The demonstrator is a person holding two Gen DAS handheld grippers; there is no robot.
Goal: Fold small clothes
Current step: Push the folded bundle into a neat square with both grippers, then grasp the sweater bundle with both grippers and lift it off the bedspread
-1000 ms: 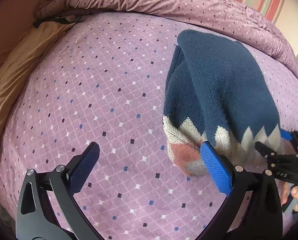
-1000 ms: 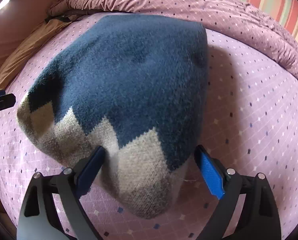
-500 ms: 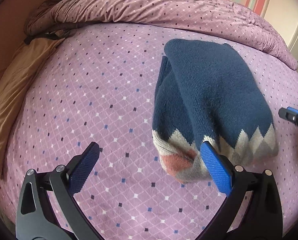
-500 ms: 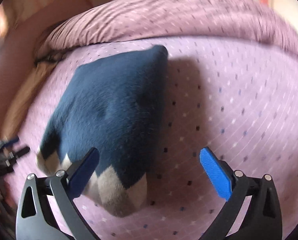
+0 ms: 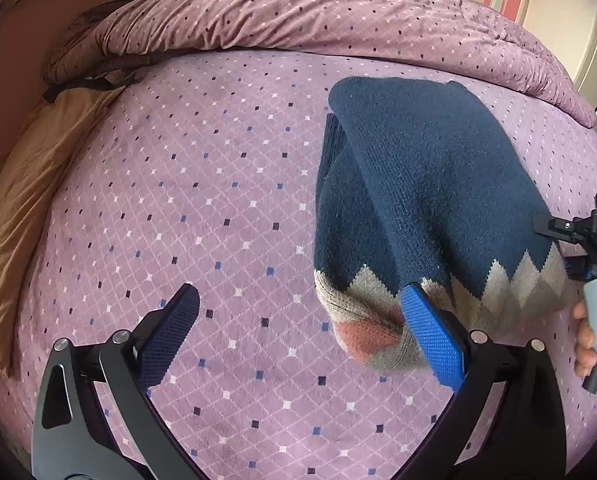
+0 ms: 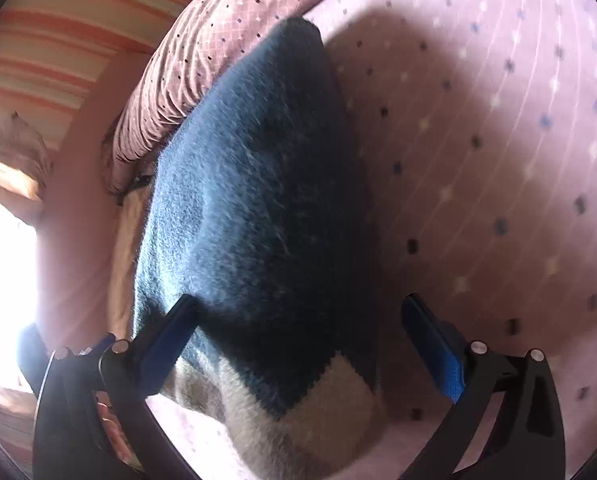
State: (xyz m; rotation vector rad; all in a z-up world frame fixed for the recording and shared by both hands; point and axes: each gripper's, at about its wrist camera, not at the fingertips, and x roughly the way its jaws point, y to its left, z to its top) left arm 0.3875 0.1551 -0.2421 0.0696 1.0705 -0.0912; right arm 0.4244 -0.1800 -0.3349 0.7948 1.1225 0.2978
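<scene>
Gaping wide, the left gripper (image 5: 298, 328) hangs over bare purple bedspread (image 5: 178, 200), its right pad just beside the folded navy sweater (image 5: 418, 184). The right gripper (image 6: 298, 344), jaws just opened fully, straddles the sweater's near hem (pads not pressing). A rumpled duvet (image 5: 338, 12) lies beyond.

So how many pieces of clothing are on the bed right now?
1: a folded navy sweater lies on the purple bedspread, right of the left gripper. Others may lie out of view.
</scene>
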